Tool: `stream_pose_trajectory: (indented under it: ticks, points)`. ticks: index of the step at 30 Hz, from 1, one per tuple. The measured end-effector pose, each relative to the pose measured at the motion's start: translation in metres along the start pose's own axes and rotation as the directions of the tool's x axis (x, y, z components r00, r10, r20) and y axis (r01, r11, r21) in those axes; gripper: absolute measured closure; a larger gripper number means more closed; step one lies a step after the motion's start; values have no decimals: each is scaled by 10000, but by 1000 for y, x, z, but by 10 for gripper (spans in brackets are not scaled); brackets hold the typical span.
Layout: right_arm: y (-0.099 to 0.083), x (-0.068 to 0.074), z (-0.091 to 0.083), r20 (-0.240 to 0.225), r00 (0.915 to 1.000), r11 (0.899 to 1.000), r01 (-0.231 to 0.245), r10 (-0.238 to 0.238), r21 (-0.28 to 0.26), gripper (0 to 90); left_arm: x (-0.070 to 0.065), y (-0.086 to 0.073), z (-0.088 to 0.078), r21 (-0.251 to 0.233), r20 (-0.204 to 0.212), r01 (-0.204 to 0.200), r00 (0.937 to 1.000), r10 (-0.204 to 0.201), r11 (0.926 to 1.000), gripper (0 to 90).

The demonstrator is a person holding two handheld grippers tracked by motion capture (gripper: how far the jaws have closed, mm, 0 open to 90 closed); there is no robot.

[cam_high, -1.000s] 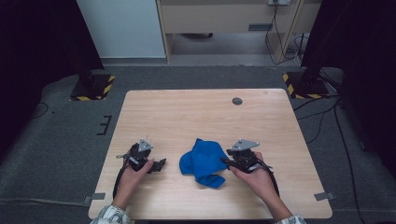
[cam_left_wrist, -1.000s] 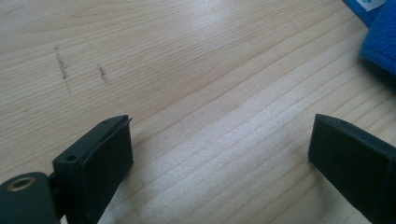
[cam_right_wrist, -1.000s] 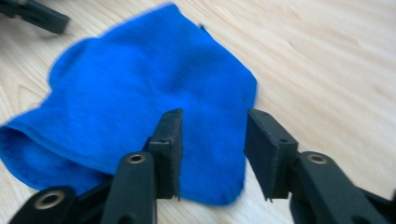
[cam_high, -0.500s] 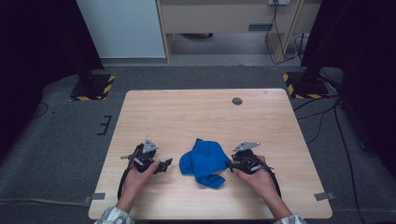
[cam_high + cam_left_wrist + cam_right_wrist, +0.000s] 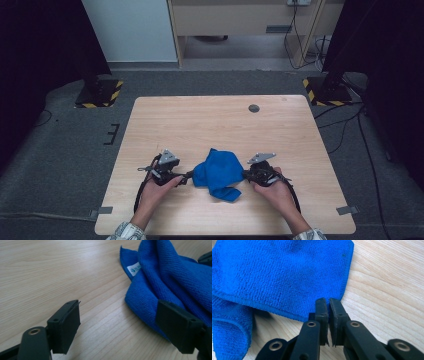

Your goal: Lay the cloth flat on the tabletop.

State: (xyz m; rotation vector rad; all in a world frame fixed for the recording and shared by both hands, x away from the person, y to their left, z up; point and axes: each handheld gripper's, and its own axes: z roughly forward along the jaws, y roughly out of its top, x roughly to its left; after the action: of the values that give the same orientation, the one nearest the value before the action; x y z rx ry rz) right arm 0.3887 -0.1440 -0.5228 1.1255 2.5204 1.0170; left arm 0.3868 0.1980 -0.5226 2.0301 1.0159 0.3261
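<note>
Right gripper (image 5: 328,305) has its jaws pressed together on a corner of the blue cloth (image 5: 282,275), having just closed on it; left gripper (image 5: 120,325) stands with jaws apart and just narrowing, one jaw against the cloth's edge, nothing pinched between them. Cloth lies bunched on the wooden table (image 5: 210,120), near its front edge, between both hands; a white label (image 5: 134,268) shows on one fold.

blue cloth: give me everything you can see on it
The blue cloth is a microfibre-looking towel with a stitched hem and a small white label near one edge. It lies crumpled and partly folded on the wooden table, near the front edge, between the two grippers. The right gripper is shut at a corner of it, apparently pinching the hem. The left gripper is open at its opposite edge, one jaw in front of the fabric.
</note>
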Motion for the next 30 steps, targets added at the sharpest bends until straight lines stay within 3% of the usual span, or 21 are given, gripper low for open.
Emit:
stream_pose_trajectory:
  ticks: [12,20,30]
  points:
    - [4,1,-5,159,9994,9995,295,-294,-70,884,-6,3,6,209,265,-157,9995,151,9997,335]
    - [5,-17,-27,743,9968,9970,-225,280,-741,884,-8,3,7,301,408,-393,9984,381,9988,453]
    - [1,-34,-36,1049,9926,9954,-537,619,-794,883,-12,4,11,398,602,-491,9971,466,9980,470]
